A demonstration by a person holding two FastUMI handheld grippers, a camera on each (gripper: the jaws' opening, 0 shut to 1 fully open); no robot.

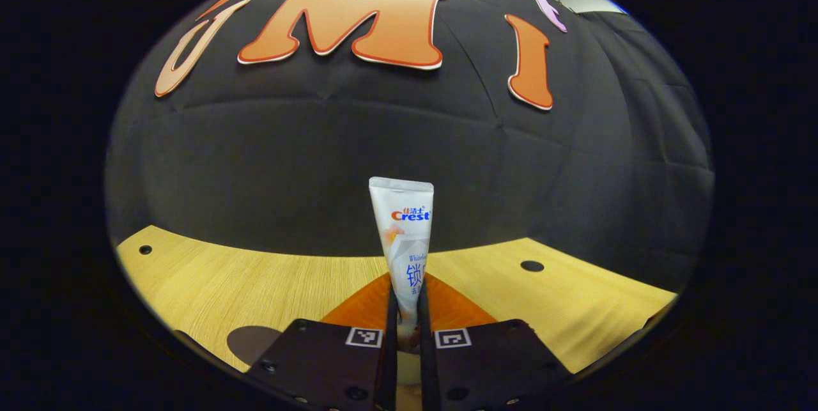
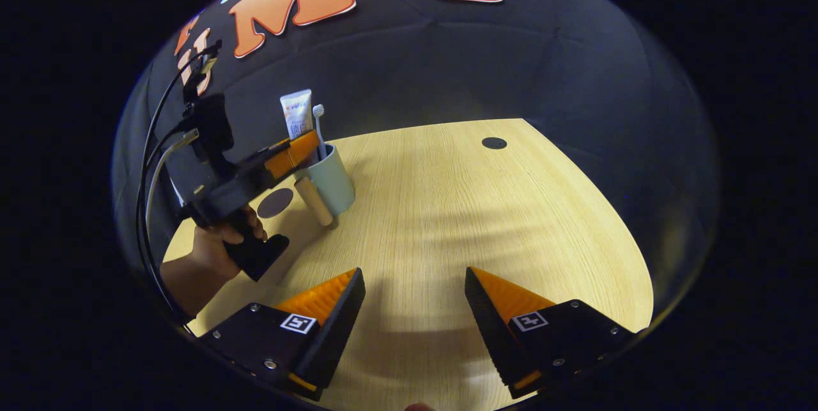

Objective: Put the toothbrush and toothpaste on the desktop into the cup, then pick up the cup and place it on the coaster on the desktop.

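- White plastic toothpaste tube (image 1: 402,232): red and blue lettering, a faint orange patch below it.
- Pale mint-green round cup (image 2: 332,182) with a light wooden handle (image 2: 314,200).
- White toothbrush (image 2: 318,118).
- Light yellow wood-grain table (image 2: 447,206): fine streaks, a dark round hole (image 2: 493,142).
- Dark brown round coaster (image 2: 275,202).

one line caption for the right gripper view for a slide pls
Left gripper lowers the toothpaste into the cup beside the toothbrush; right gripper open.
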